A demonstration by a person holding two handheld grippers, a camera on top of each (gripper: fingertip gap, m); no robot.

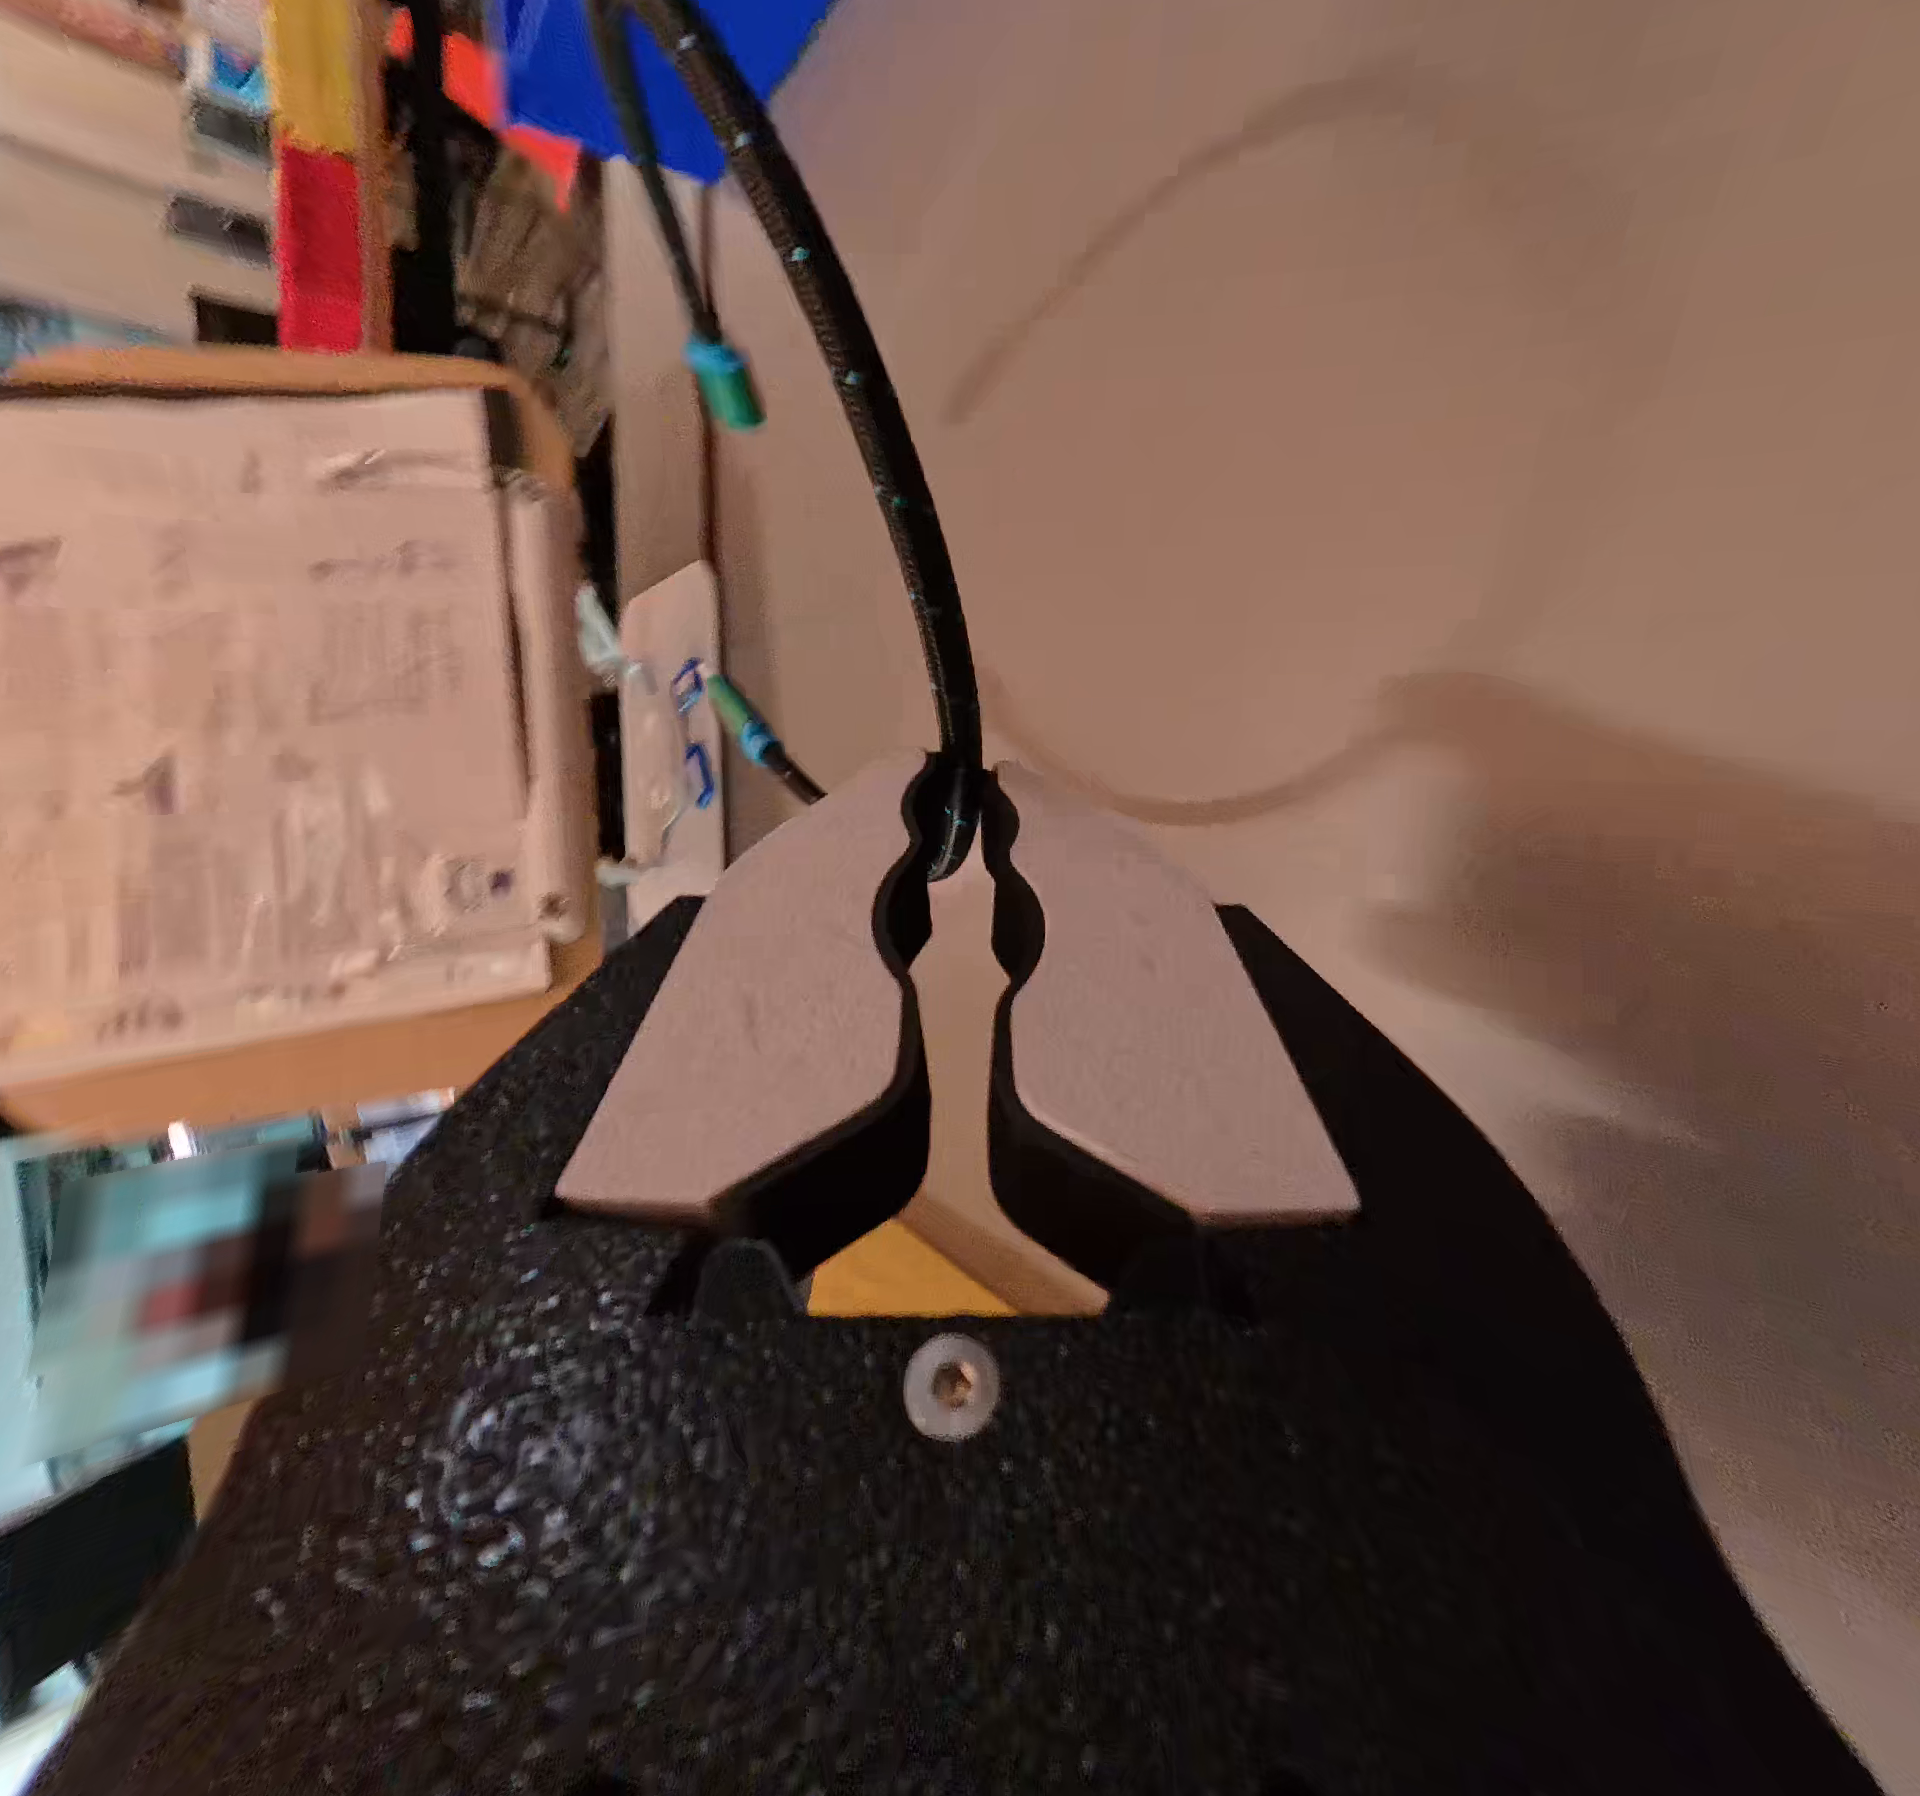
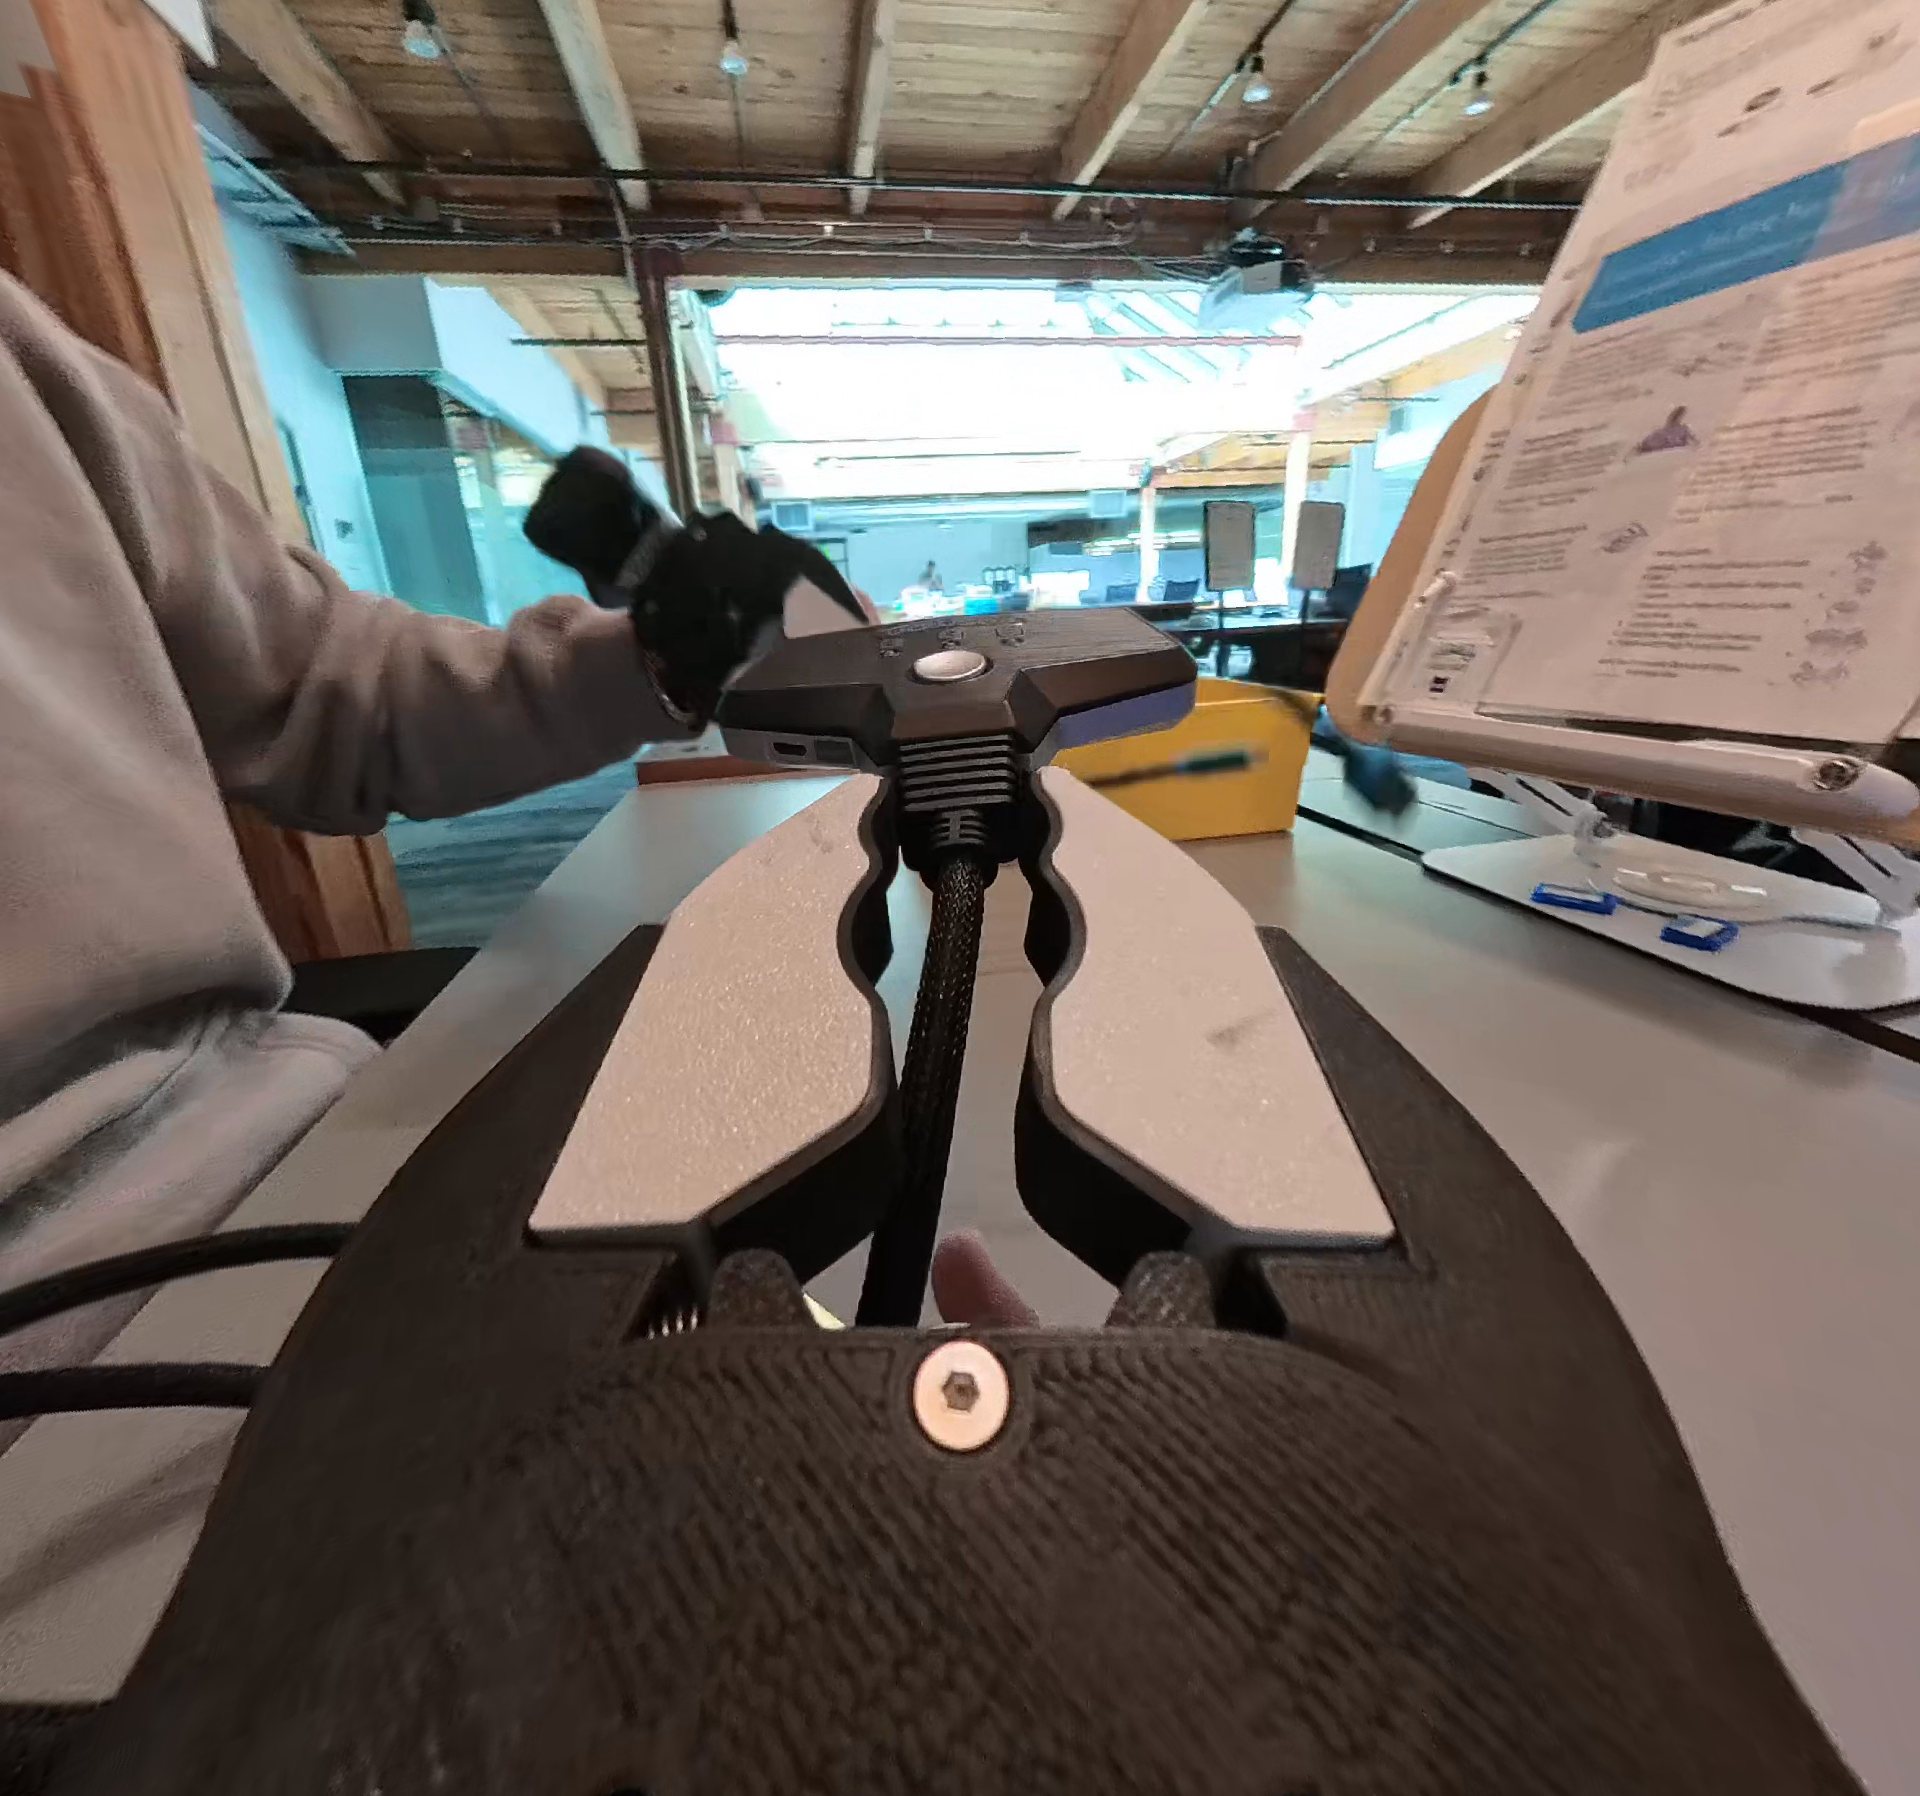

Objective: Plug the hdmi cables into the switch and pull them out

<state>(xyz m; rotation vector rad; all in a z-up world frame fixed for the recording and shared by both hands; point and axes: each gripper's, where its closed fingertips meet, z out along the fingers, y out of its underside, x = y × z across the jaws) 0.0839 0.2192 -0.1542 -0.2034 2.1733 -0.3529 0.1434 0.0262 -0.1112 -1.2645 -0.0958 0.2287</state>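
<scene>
your right gripper (image 2: 958, 811) has its jaws closed on the ribbed strain relief of the switch (image 2: 956, 681), holding it off the table (image 2: 1558, 1071) with the switch's own braided lead running back between the fingers. the side port facing you on the switch's left end looks empty; the blue-lit right end is too foreshortened to tell.

your left gripper (image 1: 951, 816) has its jaws pinched narrow on a black braided hdmi cable (image 1: 831, 292), gripping the cord itself, not a plug. the cable arcs away and over, and a teal-green connector (image 1: 724, 382) dangles free at its far end, well apart from the switch. the left wrist view is blurred and tilted, so it likely catches you mid-swing.

judged from this, no cable is seated in any port you can see. whether a plug-and-pull cycle is already done cannot be told; at the least, you'd need to regrip nearer the connector and line it up with a port.
</scene>
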